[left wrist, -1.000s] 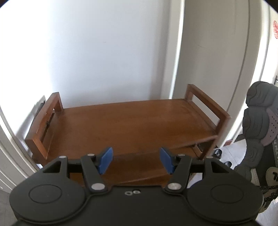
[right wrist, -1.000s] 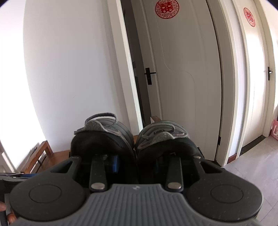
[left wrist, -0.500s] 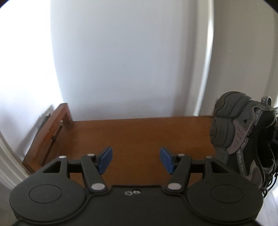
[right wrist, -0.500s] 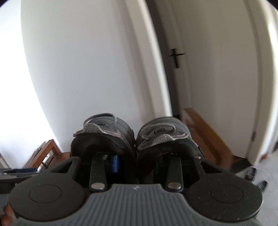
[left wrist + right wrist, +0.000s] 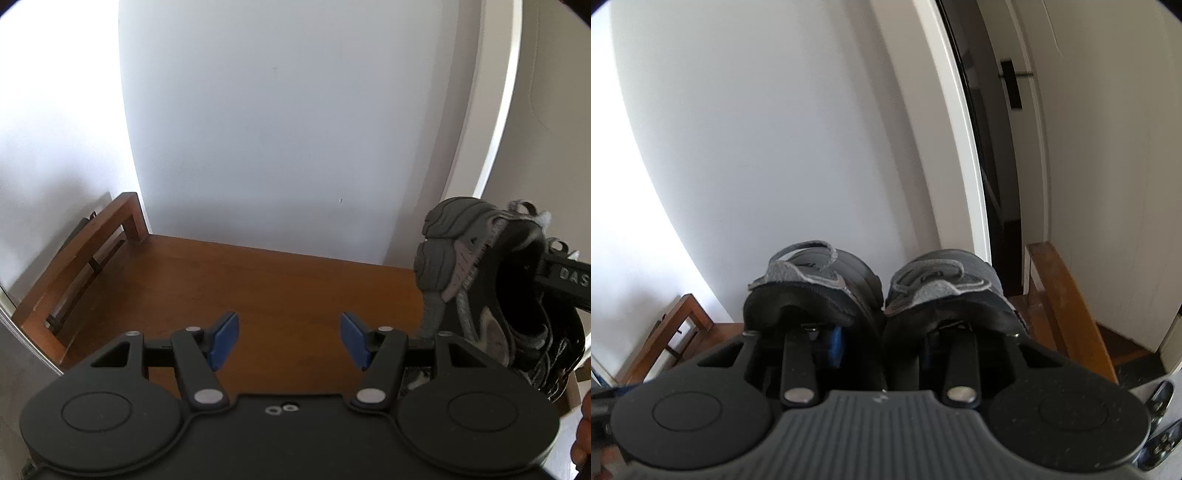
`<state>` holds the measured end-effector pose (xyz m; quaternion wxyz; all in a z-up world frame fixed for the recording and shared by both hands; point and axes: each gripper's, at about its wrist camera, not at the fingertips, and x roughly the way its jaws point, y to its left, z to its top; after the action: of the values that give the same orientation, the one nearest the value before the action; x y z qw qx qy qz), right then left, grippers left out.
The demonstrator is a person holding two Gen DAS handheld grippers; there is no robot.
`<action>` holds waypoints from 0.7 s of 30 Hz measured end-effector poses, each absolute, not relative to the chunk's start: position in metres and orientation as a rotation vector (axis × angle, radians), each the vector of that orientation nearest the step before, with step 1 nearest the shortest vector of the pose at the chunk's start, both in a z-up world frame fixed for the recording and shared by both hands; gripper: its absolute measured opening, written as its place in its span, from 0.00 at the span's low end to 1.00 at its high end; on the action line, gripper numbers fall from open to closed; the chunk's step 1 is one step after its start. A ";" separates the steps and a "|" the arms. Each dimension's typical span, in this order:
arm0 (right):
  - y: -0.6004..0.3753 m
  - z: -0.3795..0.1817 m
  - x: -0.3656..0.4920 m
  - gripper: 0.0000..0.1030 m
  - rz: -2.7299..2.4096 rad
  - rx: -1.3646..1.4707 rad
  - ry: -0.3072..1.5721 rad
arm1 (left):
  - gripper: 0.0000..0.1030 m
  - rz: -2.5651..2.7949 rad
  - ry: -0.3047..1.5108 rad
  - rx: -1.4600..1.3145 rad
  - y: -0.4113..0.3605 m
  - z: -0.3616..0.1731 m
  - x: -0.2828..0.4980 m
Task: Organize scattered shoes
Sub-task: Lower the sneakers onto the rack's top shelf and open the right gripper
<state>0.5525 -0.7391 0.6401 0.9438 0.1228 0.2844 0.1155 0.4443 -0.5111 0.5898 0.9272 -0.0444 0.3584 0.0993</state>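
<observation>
A pair of grey and black sneakers (image 5: 820,273) hangs side by side in my right gripper (image 5: 882,332). One finger reaches into each shoe, and the jaws are shut on the two inner walls pressed together. In the left wrist view the same pair (image 5: 476,280) hangs soles-left above the right end of the wooden bench (image 5: 258,284), with part of the right gripper's body (image 5: 565,277) behind it. My left gripper (image 5: 288,334) stands open over the middle of the bench top, blue pads apart and nothing between them.
The bench has raised side rails, one on the left (image 5: 92,251) and one on the right (image 5: 1067,306), and backs onto a white wall (image 5: 295,129). A door frame (image 5: 964,147) and a dark gap lie right of it. Dark shoes (image 5: 1160,402) sit on the floor.
The sneakers have swung left, from beside the bench to over its right end. My left gripper has come closer to the bench top and stayed open. The door has slid rightwards in the right wrist view.
</observation>
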 end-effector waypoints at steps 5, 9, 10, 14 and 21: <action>-0.738 0.628 0.592 0.40 0.219 0.258 0.652 | 0.59 0.214 0.743 -0.100 -0.520 0.585 0.456; -0.741 0.614 0.623 0.40 0.197 0.277 0.708 | 0.59 0.219 0.745 -0.106 -0.526 0.581 0.463; -0.742 0.611 0.629 0.40 0.193 0.277 0.718 | 0.59 0.220 0.746 -0.108 -0.527 0.580 0.464; -0.744 0.597 0.652 0.40 0.184 0.270 0.751 | 0.59 0.222 0.750 -0.114 -0.532 0.575 0.470; -0.742 0.580 0.675 0.40 0.193 0.256 0.785 | 0.59 0.224 0.770 -0.118 -0.539 0.566 0.478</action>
<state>0.6755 -0.7421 0.5803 0.9115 0.1240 0.3809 0.0936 0.4775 -0.5390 0.5657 0.9191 -0.0576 0.3744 0.1088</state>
